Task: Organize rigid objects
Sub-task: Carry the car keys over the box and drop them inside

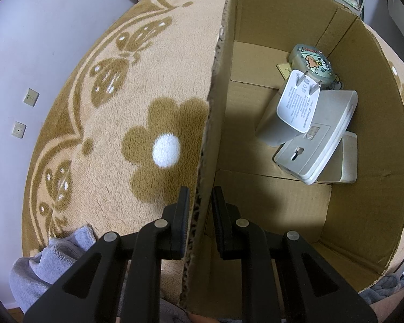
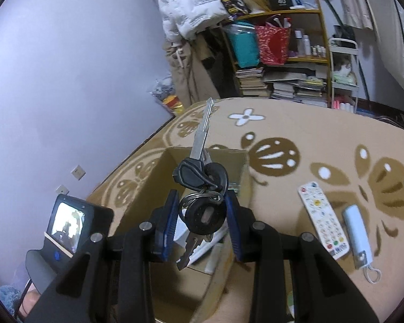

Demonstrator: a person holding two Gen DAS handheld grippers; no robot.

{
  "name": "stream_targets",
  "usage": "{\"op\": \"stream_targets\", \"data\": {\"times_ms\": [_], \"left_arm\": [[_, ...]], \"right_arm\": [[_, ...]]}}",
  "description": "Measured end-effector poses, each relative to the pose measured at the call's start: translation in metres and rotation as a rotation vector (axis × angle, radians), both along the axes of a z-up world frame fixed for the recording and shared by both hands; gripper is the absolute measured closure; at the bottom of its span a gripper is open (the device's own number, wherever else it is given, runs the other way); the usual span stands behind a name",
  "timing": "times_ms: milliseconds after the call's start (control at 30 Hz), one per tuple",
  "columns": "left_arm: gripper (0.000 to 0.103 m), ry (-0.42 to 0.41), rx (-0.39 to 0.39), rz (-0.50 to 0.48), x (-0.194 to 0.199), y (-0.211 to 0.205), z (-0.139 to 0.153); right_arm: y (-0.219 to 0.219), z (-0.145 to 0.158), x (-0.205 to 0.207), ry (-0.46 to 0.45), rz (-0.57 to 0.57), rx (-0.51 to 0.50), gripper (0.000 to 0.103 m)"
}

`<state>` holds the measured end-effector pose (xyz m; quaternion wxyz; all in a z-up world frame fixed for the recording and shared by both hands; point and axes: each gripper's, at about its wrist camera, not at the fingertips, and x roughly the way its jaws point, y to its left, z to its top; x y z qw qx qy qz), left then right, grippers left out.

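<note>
A brown cardboard box (image 1: pixel 256 140) stands on a beige flowered rug (image 1: pixel 137 102). My left gripper (image 1: pixel 200 207) is shut on the box's near-left wall, one finger outside and one inside. Inside the box lie a white plug charger (image 1: pixel 296 102), a grey flat device (image 1: pixel 317 145) and a cartoon-printed tin (image 1: pixel 312 64). In the right wrist view my right gripper (image 2: pixel 202 210) is shut on a bunch of keys (image 2: pixel 199 177), held above the open box (image 2: pixel 159 167). One long key points up and another hangs down.
On the rug to the right of the box lie a white remote control (image 2: pixel 323 218) and a white stick-shaped device with a cord loop (image 2: pixel 357 231). A cluttered shelf (image 2: pixel 282 53) and hanging clothes stand behind. A grey cloth (image 1: pixel 48 261) lies at the rug's near-left edge.
</note>
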<state>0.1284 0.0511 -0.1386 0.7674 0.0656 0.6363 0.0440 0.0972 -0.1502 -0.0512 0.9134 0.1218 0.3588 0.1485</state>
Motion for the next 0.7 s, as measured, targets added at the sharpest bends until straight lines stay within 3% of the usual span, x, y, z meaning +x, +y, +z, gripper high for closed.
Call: {"op": "stream_targets", "data": {"times_ms": [267,700], "left_arm": [[0.087,-0.003,0.013,-0.010,0.000,-0.002,-0.001],[0.087,-0.008,0.003,-0.011,-0.001,-0.003,0.000]], "right_arm": [[0.019,-0.026,0.013,0.078,0.040,-0.013,0.066],[0.031,-0.043,0.006,0.115,0.041,-0.105,0.066]]}}
